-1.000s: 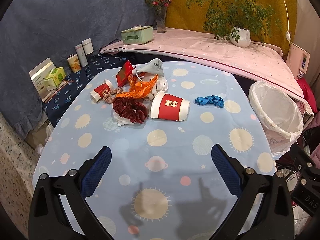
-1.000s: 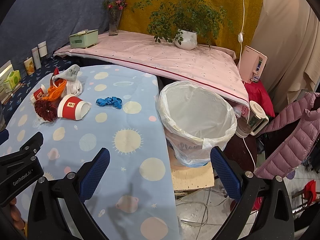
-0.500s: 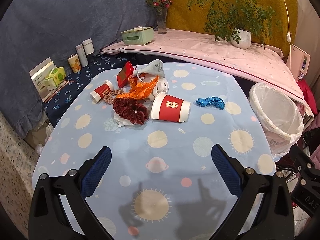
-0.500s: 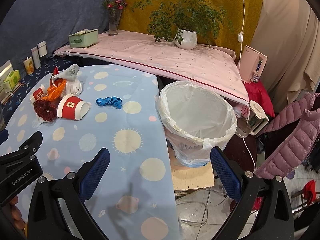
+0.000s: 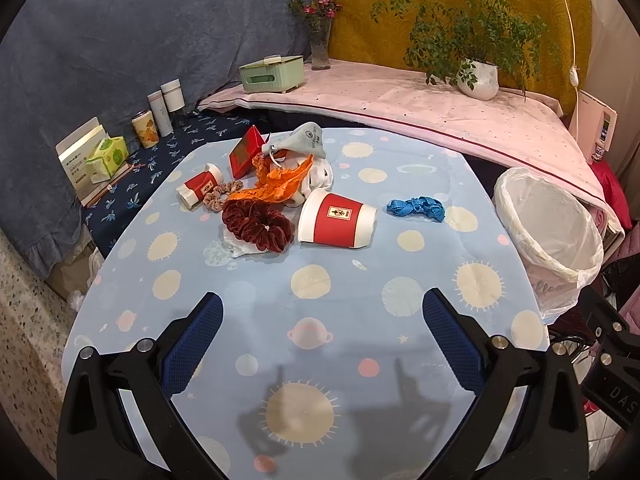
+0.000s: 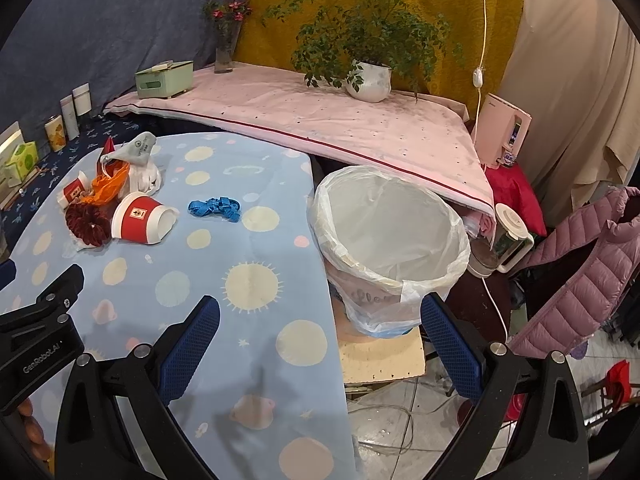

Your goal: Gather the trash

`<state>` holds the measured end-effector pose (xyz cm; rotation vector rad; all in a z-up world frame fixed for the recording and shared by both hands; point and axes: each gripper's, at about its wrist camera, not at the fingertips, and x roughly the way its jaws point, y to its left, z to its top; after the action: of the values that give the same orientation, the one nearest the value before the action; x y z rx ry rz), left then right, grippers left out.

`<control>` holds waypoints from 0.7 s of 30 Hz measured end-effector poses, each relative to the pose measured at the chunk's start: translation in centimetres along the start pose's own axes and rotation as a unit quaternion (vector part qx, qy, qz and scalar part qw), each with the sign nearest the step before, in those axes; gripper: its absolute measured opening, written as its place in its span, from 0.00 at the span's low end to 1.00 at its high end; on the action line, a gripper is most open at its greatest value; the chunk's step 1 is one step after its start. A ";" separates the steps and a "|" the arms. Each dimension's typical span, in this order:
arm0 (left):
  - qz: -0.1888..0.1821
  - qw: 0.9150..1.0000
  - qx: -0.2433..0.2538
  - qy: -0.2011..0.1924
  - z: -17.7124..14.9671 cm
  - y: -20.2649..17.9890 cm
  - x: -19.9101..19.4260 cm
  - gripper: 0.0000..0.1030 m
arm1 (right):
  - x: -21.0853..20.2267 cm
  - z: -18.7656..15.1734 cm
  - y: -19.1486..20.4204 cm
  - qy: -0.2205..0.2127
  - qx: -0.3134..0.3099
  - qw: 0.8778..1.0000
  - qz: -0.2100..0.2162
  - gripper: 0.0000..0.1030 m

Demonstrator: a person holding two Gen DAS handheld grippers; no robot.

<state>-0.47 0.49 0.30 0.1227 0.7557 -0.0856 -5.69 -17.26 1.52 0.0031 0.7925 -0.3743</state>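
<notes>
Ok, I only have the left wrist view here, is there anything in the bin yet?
Observer: No. The right wrist view looks down into the bin, and only its white liner shows.
Operator: What is it standing on?
Observer: A pale wooden board raised off the floor, right beside the table.
Operator: And the right gripper?
Observer: The right gripper is open and holds nothing. It hovers over the table's edge, next to the bin.
</notes>
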 end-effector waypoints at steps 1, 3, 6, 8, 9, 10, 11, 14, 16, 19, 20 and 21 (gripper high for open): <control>-0.001 1.000 0.001 -0.001 0.0 0.0 -0.1 0.93 | -0.1 0.0 0.0 0.000 0.000 1.000 -0.001 0.93; -0.001 1.000 0.003 -0.003 0.0 -0.1 -0.1 0.93 | -0.1 0.0 0.0 -0.001 0.001 1.000 -0.002 0.93; -0.003 1.000 0.005 -0.003 0.1 -0.2 -0.1 0.93 | 0.0 0.0 -0.2 -0.001 0.002 1.000 -0.004 0.93; -0.004 1.000 0.005 -0.002 0.1 -0.2 -0.1 0.93 | 0.0 0.0 -0.2 -0.001 0.003 1.000 -0.005 0.93; -0.005 1.000 0.005 -0.002 0.0 -0.2 -0.1 0.93 | 0.0 0.0 -0.1 -0.002 0.003 1.000 -0.005 0.93; -0.004 1.000 0.005 -0.003 0.0 -0.2 -0.1 0.93 | 0.0 0.0 -0.2 -0.002 0.003 1.000 -0.005 0.93; -0.004 1.000 0.005 -0.003 0.0 -0.2 -0.1 0.93 | 0.0 0.0 -0.2 -0.002 0.004 1.000 -0.005 0.93; -0.005 1.000 0.004 -0.001 0.1 -0.2 -0.1 0.93 | -0.1 0.1 -0.3 -0.003 0.005 1.000 -0.008 0.93; -0.005 1.000 0.003 0.001 0.1 -0.2 -0.1 0.93 | 0.0 0.2 -0.4 -0.003 0.006 1.000 -0.009 0.93; -0.007 1.000 0.004 0.003 0.1 -0.3 0.1 0.93 | 0.0 0.2 -0.5 -0.004 0.006 1.000 -0.015 0.93; -0.007 1.000 0.005 0.004 0.0 -0.3 0.2 0.93 | 0.0 0.2 -0.5 -0.004 0.006 1.000 -0.018 0.93; -0.008 1.000 0.006 0.005 0.0 -0.3 0.3 0.93 | 0.0 0.3 -0.5 -0.004 0.006 1.000 -0.020 0.93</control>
<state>-0.30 0.20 0.10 0.1275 0.7661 -0.1054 -5.64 -17.75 1.74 -0.0034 0.7834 -0.4155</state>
